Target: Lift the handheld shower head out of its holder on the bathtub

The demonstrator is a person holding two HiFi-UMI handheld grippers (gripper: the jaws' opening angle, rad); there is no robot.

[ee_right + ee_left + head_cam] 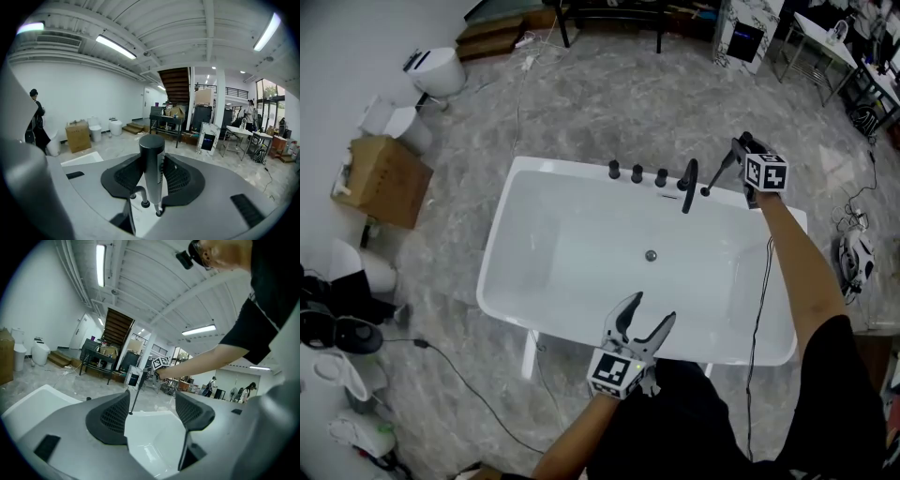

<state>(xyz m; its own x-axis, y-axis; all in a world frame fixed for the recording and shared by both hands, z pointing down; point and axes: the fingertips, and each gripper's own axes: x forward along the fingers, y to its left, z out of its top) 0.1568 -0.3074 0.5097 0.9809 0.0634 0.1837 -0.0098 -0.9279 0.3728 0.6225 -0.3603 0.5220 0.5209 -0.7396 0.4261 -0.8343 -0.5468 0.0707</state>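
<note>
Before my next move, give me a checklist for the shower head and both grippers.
1. Right gripper shut on shower head: ok.
2. Shower head's lower tip clear of its holder: cannot tell; the tip hangs close to the tub rim and the holder cannot be made out.
3. Spout apart from shower head: ok, though close beside it.
4. Left gripper open and empty: ok.
5. Left gripper away from the shower head: ok, at the tub's near side.
</note>
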